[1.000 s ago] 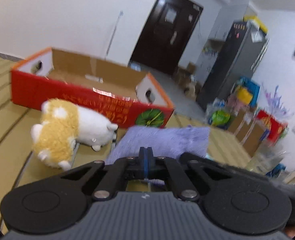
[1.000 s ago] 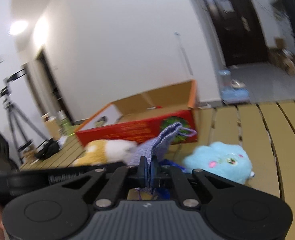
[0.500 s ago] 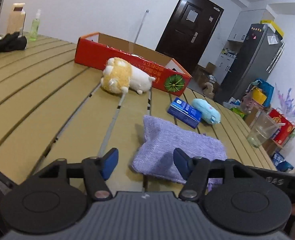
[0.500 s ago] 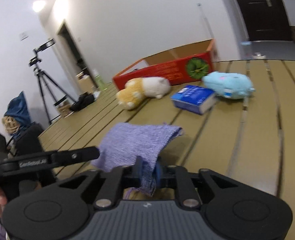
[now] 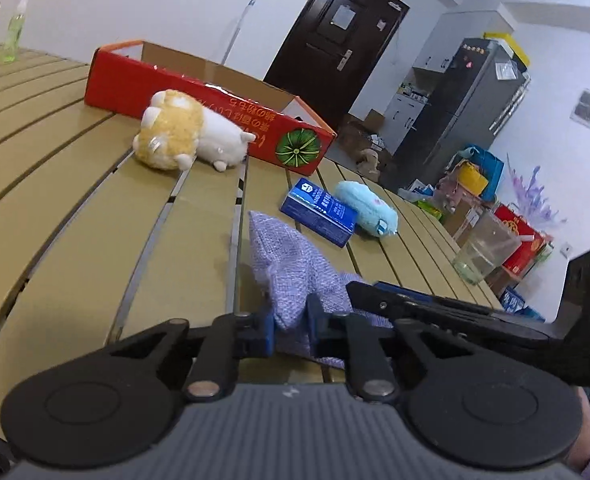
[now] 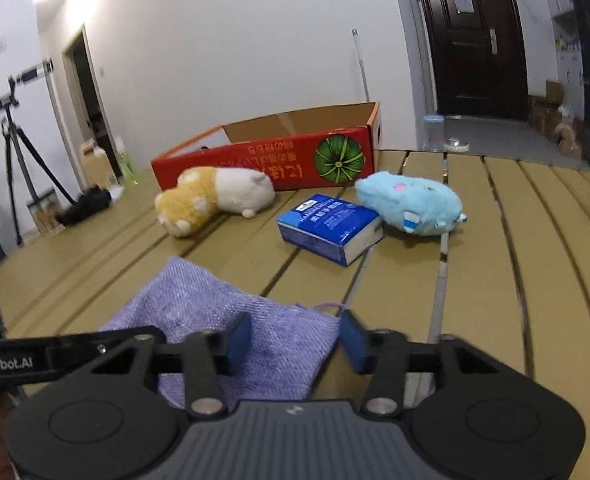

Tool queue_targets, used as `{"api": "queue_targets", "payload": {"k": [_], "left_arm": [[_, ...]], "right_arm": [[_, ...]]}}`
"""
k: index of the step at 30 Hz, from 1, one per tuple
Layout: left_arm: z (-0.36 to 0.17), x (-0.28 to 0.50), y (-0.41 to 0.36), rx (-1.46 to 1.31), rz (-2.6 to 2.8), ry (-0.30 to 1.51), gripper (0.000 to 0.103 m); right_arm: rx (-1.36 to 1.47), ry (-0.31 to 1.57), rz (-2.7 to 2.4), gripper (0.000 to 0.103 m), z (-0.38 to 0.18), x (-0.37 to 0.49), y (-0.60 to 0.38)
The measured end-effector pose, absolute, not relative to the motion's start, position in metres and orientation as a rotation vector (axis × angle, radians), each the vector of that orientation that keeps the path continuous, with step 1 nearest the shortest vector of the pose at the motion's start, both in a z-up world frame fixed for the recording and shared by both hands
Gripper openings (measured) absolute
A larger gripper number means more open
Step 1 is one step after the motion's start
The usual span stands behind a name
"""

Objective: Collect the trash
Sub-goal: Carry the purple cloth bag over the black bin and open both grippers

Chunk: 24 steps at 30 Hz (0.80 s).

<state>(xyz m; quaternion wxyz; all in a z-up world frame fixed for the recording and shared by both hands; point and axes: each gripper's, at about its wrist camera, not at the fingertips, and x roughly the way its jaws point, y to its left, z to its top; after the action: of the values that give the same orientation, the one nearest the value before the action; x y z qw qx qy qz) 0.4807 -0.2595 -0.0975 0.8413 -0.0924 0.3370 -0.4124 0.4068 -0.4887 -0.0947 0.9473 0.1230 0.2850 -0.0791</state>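
Observation:
A purple woven cloth bag [image 5: 291, 256] lies on the slatted table [image 5: 75, 240], close in front of both grippers. My left gripper [image 5: 291, 326] is closing, and its blue pads pinch a raised fold of the bag's near edge. My right gripper [image 6: 295, 342] stands open over the bag [image 6: 199, 304]. The cloth lies between and under its fingers, and the pads do not press on it. Beyond the bag lie a blue packet [image 6: 327, 224], a light blue plush [image 6: 407, 204] and an orange-and-white plush [image 6: 211, 196]. Behind them stands an open red cardboard box [image 6: 263, 160].
A clear glass cup [image 5: 483, 248] stands near the table's right edge. A green spray bottle [image 5: 15, 36] and a dark object stand at the far left. A tripod [image 6: 11, 152] stands on the floor, with a fridge and boxes beyond the table.
A second ago both grippers held the bag up, shut on it. It then came down flat on the table as the left opened. Now the left pinches it again and the right has opened.

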Motion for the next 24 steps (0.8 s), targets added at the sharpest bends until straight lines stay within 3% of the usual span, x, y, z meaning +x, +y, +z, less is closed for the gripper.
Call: {"api": "queue_targets", "payload": {"k": [3, 11, 18, 24], "left_arm": [[-0.096, 0.478, -0.259, -0.209, -0.871, 0.712, 0.01], [-0.059, 0.448, -0.227, -0.218, -0.821, 0.627, 0.01], [-0.013, 0.407, -0.098, -0.224, -0.619, 0.51, 0.01], [-0.012, 0.404, 0.037, -0.265, -0.384, 0.518, 0.01]], "right_arm": [[0.209, 0.589, -0.16, 0.009, -0.094, 0.406, -0.483], [0.2, 0.534, -0.109, 0.007, -0.065, 0.392, -0.46], [0.206, 0.476, 0.132, 0.008, -0.008, 0.404, -0.368], [0.181, 0.517, 0.373, 0.008, -0.009, 0.451, -0.226]]}}
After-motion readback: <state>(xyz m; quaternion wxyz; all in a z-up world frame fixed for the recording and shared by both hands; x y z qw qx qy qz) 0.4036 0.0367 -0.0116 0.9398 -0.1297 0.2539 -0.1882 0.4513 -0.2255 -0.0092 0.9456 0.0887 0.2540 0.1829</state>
